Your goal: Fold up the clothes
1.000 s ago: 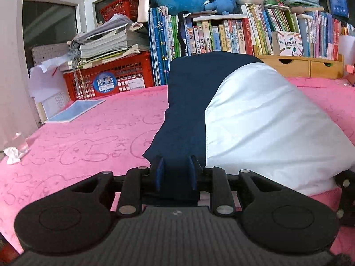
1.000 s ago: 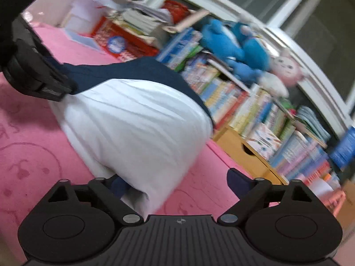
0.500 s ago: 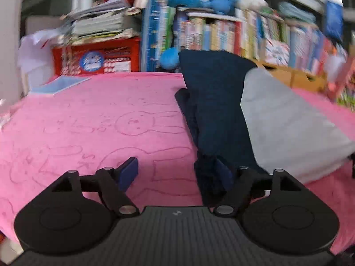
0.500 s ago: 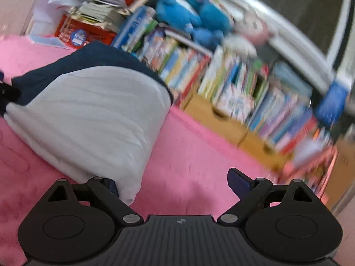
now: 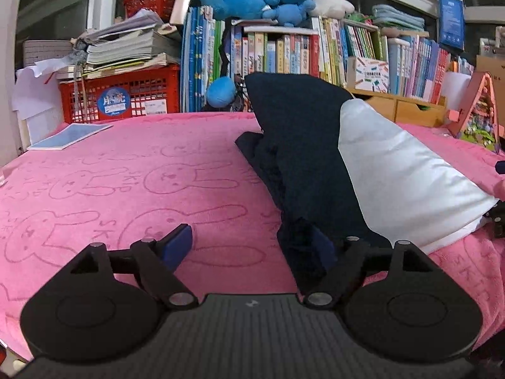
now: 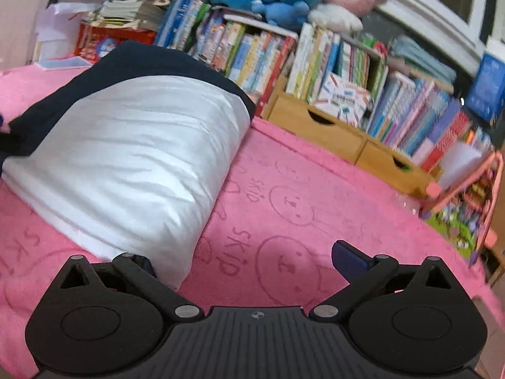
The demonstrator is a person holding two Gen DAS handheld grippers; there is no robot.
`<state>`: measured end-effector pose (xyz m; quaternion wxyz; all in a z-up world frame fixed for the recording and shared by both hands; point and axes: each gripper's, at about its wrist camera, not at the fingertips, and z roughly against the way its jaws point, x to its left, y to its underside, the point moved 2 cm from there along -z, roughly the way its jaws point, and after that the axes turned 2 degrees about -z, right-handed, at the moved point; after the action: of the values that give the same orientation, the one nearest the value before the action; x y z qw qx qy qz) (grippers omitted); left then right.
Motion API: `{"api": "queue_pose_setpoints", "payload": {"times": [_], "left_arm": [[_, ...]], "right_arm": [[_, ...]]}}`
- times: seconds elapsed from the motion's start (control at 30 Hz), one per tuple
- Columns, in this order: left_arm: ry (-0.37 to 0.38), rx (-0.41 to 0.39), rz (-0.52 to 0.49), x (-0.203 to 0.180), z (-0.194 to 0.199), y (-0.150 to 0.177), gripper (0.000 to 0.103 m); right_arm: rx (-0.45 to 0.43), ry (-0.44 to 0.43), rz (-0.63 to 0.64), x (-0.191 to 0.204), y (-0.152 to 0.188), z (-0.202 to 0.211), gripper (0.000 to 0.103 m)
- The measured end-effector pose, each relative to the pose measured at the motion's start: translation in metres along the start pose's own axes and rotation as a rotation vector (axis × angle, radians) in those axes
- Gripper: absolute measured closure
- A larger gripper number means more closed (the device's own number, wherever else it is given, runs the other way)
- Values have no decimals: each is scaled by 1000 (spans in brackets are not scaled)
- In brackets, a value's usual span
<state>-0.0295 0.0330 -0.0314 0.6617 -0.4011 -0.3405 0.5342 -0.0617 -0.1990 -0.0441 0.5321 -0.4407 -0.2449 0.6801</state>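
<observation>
Navy-and-white garment (image 5: 331, 164) lies folded mid-blanket (image 5: 126, 170), toward its far edge. Left gripper (image 5: 252, 246), jaws just opened wide, touches the navy corner without pinching; right gripper (image 6: 243, 260) gapes beside the white edge. Withdraw level, avoiding snagging cloth.

We read "SKIP" pressed into the pink blanket (image 6: 274, 170) beside the rabbit outlines, clearest in the right wrist view: "SKIP" near the white cloth and again lower down. In the left wrist view we get "SK" and "KIP" fragments on the same blanket (image 5: 94, 164), plus "SKIP" at the right edge. The red crate (image 5: 126, 94) carries a round blue sticker (image 5: 114, 105) with white characters, too small to read for sure. Book spines (image 5: 284, 53) carry print we can't make out. The blue poster (image 5: 451, 22) text is unreadable too.
</observation>
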Motion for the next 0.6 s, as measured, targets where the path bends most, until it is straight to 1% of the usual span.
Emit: {"api": "queue_pose_setpoints", "payload": {"times": [0.07, 0.13, 0.17, 0.2, 0.27, 0.3, 0.33, 0.37, 0.4, 0.43, 0.5, 0.53, 0.6], "left_arm": [[-1, -4, -1, 0, 0, 0, 21], [-3, -7, -1, 0, 1, 0, 21], [-3, -9, -1, 0, 1, 0, 21], [-4, -11, -2, 0, 1, 0, 21], [-2, -12, -1, 1, 1, 0, 21], [-2, -13, -2, 1, 1, 0, 21], [0, -13, -2, 1, 1, 1, 20], [19, -10, 0, 1, 1, 1, 11], [39, -7, -7, -1, 0, 1, 6], [33, -7, -11, -3, 0, 1, 6], [26, -4, -12, -4, 0, 1, 6], [25, -2, -9, -3, 0, 0, 6], [24, -2, -13, -2, 1, 0, 6]], "right_arm": [[-38, 34, 69, 22, -6, 10, 6], [-96, 64, 211, 54, -10, 17, 6], [-129, 74, 261, 68, -12, 18, 6], [-160, 81, 307, 82, -14, 20, 8], [-189, 70, 347, 91, -17, 21, 8], [-186, 77, 353, 85, -16, 18, 7], [-174, 97, 344, 70, -12, 12, 6], [-141, 102, 277, 47, -9, 4, 4], [-108, 107, 211, 24, -6, -3, 1], [-77, 112, 148, 4, -3, -9, 1], [-43, 121, 81, 0, -8, -7, 3], [-63, 144, 118, 10, -10, -4, 4], [-112, 82, 190, 33, -13, 7, 6]]}}
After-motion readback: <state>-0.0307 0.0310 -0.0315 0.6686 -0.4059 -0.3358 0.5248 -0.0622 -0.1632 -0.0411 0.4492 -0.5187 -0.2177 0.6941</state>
